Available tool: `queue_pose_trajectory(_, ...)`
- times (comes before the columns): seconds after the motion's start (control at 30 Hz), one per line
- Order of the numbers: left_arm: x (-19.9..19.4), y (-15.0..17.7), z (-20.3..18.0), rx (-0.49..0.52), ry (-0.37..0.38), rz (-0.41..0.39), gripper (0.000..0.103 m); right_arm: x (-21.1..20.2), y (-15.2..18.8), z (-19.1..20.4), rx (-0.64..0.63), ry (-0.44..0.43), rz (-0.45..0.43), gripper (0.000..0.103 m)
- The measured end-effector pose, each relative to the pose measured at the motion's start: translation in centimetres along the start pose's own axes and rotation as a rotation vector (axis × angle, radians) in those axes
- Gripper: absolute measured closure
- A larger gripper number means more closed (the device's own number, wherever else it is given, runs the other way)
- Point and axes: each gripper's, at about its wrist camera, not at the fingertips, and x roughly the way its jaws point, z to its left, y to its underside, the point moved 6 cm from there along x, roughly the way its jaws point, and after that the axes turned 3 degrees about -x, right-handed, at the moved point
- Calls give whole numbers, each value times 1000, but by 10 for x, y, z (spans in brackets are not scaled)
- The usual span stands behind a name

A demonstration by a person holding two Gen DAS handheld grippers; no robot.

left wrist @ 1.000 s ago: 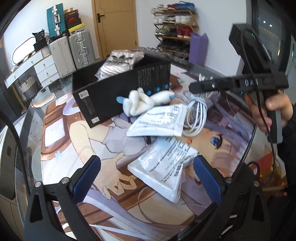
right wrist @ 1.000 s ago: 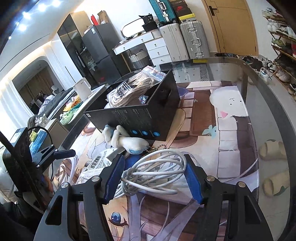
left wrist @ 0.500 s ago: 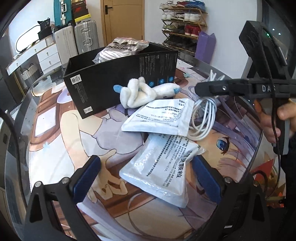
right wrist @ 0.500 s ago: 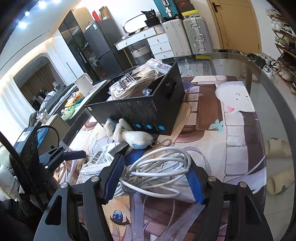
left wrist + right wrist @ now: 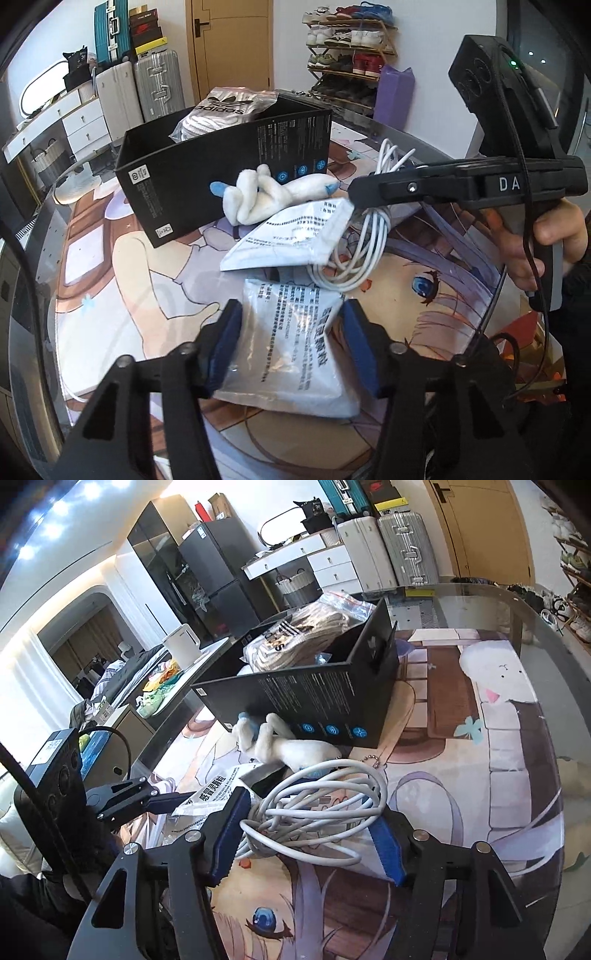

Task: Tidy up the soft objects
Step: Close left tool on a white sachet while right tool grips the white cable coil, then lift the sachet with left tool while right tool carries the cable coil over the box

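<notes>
Between the left gripper's (image 5: pixel 291 345) blue-padded fingers (image 5: pixel 225 345) lies a white medicine sachet (image 5: pixel 291 343). The pads have come in against its two sides, so they appear to pinch it, while its bulk rests flat on the bench (image 5: pixel 129 266). Just beyond those fingers a second sachet (image 5: pixel 291 236) lies tilted, its far corner propped on a white plush toy (image 5: pixel 266 195). The plush lies against the near wall of an open black box (image 5: pixel 221 166). A bagged bundle with an Adidas mark (image 5: pixel 225 107) sticks out of the box top.

The right gripper (image 5: pixel 310 838) straddles a coil of white cable (image 5: pixel 317 805). Its fingers (image 5: pixel 229 834) stand roughly half open, one on each side of the coil. The near pad touches the loops; whether the far pad grips them I cannot tell. Beyond these fingers lies the plush toy with a bead chain (image 5: pixel 369 760) at its end, and past that the box. To the left of the fingers, the left gripper reaches onto the sachets.
</notes>
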Motion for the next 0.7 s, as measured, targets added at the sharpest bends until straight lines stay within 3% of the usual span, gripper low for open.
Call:
queue_pose_trajectory(0.3,-8,-2,8,-27,37,-3,65,-22,-12,-2,-21,7,-87,50)
queue_pose_trajectory(0.7,-21,-5,19,-41,27,-19,67,-35,-17,2,-38,-10,-132,51)
